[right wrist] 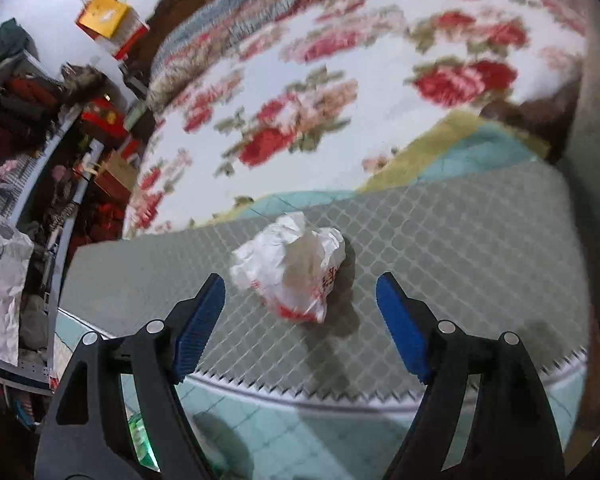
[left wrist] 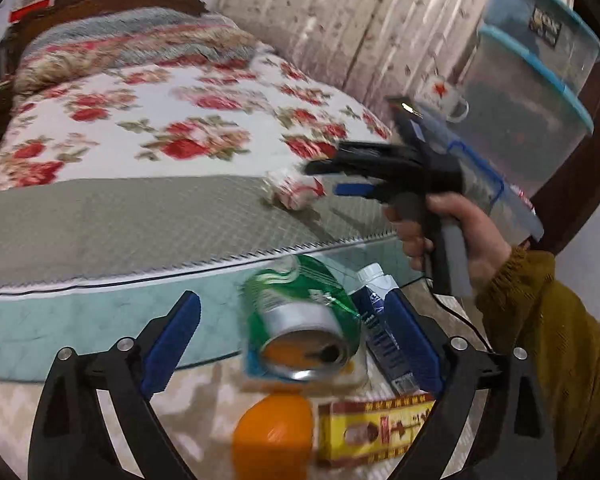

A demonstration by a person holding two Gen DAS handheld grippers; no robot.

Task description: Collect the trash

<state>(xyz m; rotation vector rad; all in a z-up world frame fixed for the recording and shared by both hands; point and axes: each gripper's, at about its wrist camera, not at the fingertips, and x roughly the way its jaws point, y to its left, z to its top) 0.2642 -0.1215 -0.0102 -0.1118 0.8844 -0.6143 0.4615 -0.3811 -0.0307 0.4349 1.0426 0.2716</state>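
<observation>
A crumpled white and red plastic bag lies on the grey quilted mat near the bed's front edge; it also shows in the left wrist view. My right gripper is open, its jaws on either side of the bag and just short of it; it shows in the left wrist view too. My left gripper is open. A green can is in mid-air between its jaws, touching neither, blurred. Below lie a blue and white carton, an orange object and a yellow box.
The bed carries a floral blanket and folded bedding. Stacked clear storage tubs and a white mug stand at the right. Cluttered shelves fill the left of the right wrist view. A black cable runs by the carton.
</observation>
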